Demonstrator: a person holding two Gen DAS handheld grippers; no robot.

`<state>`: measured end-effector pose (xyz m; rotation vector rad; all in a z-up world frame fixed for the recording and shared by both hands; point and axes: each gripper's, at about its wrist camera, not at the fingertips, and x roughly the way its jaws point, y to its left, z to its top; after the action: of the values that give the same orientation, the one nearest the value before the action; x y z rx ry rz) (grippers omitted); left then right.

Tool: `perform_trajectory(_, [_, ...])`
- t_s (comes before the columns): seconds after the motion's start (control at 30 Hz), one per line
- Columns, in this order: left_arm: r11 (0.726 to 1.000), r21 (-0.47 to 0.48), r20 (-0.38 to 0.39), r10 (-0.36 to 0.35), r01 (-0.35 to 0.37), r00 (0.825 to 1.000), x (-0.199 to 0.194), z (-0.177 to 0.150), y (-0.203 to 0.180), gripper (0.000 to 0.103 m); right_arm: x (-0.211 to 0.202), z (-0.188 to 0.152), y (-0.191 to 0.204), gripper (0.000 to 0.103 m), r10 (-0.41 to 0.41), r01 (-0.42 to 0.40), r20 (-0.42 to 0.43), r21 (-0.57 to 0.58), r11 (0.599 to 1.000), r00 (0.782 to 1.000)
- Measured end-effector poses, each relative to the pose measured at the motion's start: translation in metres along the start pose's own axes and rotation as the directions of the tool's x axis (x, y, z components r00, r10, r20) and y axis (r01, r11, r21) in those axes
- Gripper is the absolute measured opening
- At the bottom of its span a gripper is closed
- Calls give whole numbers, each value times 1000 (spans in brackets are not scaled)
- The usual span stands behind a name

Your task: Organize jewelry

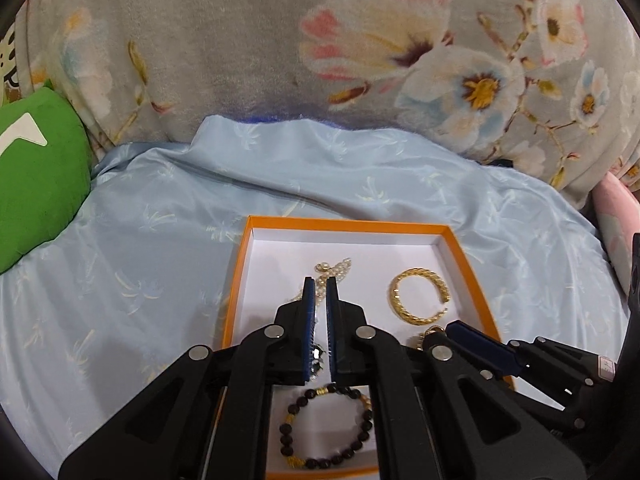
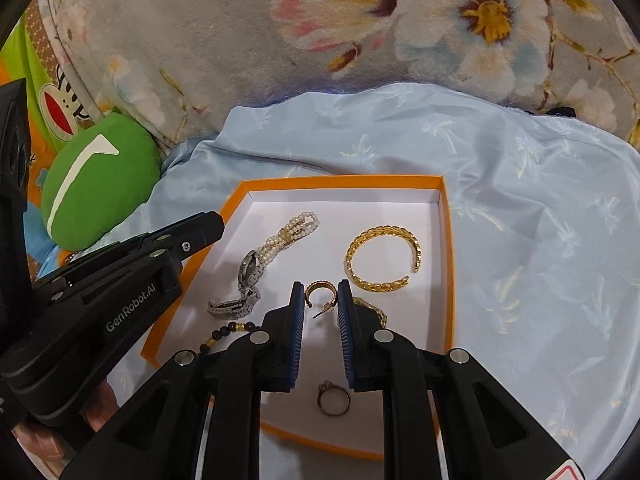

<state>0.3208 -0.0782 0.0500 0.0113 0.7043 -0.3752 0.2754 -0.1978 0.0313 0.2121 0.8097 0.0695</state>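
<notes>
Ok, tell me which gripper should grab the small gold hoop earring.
Right. The right gripper already has its open jaws on either side of the earring in the tray; the left gripper sits over the pearl bracelet.

A pale blue satin cloth [image 1: 168,216] with a faint leaf print lay rumpled across the bed, creased in long folds. Behind it rose a grey plush blanket [image 1: 224,40] printed with large cream, pink and blue flowers. At the left edge a green cushion [image 1: 36,184] bearing a white mark rested against the blanket, touching the blue cloth. A pink item [image 1: 614,216] showed at the far right.
</notes>
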Motion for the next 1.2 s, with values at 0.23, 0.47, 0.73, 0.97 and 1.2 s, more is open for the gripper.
perform_trajectory(0.23, [1000, -15, -40, 3, -4, 999, 21, -6, 7, 5, 13, 1, 1, 16, -14, 14, -20, -14, 1000, 1000])
perform_trajectory(0.47, [1000, -11, -33, -15, 15, 999, 12, -10, 7, 5, 8, -3, 0, 16, -27, 27, -4, -25, 999, 1000])
perform_trajectory(0.73, [993, -1, 13, -122, 122, 992, -59, -38, 12, 5, -30, -24, -4, 16, -30, 30, 30, -12, 999, 999])
perform_trajectory(0.97, [986, 54, -32, -158, 160, 987, -126, -107, -1, 33, -78, -56, -4, 16, -37, 38, 60, -8, 999, 998])
perform_trajectory(1.2, [984, 144, -108, -92, 107, 990, -140, -168, -25, 49, -90, -66, -9, 16, -39, 38, 58, 9, 999, 998])
